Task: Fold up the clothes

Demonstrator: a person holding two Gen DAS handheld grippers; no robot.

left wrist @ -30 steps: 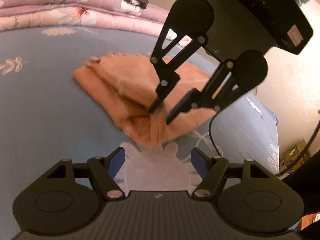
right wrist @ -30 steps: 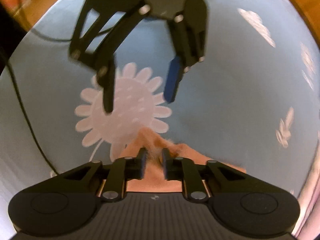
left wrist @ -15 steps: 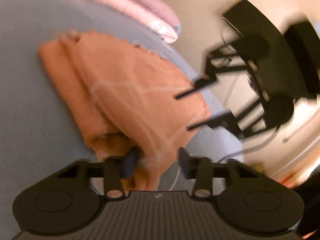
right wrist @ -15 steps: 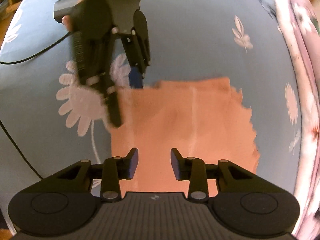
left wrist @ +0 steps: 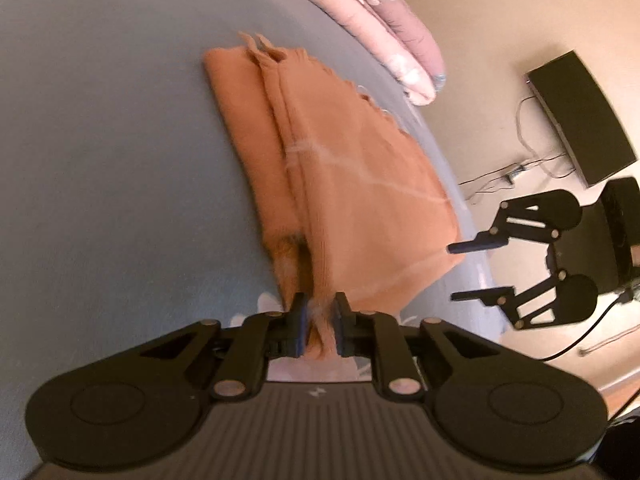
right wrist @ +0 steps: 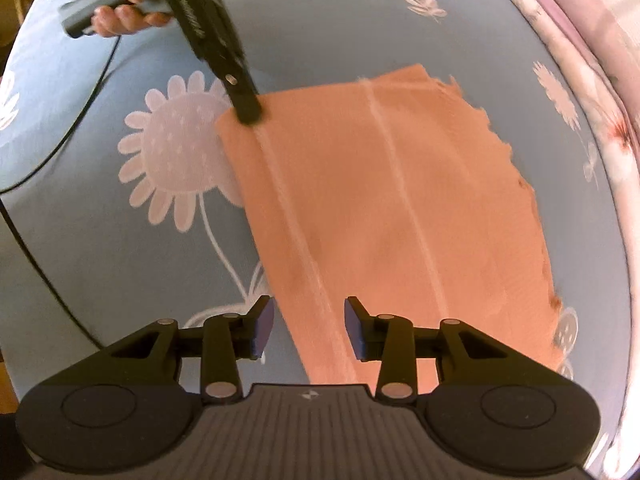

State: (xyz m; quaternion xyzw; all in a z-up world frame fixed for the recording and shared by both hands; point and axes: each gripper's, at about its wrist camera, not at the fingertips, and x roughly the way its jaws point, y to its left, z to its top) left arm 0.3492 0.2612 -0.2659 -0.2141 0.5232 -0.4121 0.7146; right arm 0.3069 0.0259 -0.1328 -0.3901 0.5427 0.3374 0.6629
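Note:
An orange knitted cloth [left wrist: 360,184] with thin pale stripes lies folded on the blue flowered bedsheet [left wrist: 100,160]. My left gripper [left wrist: 319,328] is shut on the cloth's near corner. In the right wrist view the same cloth [right wrist: 400,208] spreads flat, and the left gripper [right wrist: 248,112] pinches its far left corner. My right gripper [right wrist: 308,326] is open and empty, raised over the cloth's near edge; in the left wrist view it [left wrist: 468,270] hangs off to the right, beyond the bed's edge.
A rolled pink floral quilt [left wrist: 384,20] lies along the far side of the bed, seen also at the right wrist view's right edge [right wrist: 600,40]. A black cable [right wrist: 48,160] trails over the sheet. A black box [left wrist: 580,116] and wires stand on the floor.
My right gripper let go of the cloth, opened and drew back to the right. My left gripper moved in and shut on the cloth's corner.

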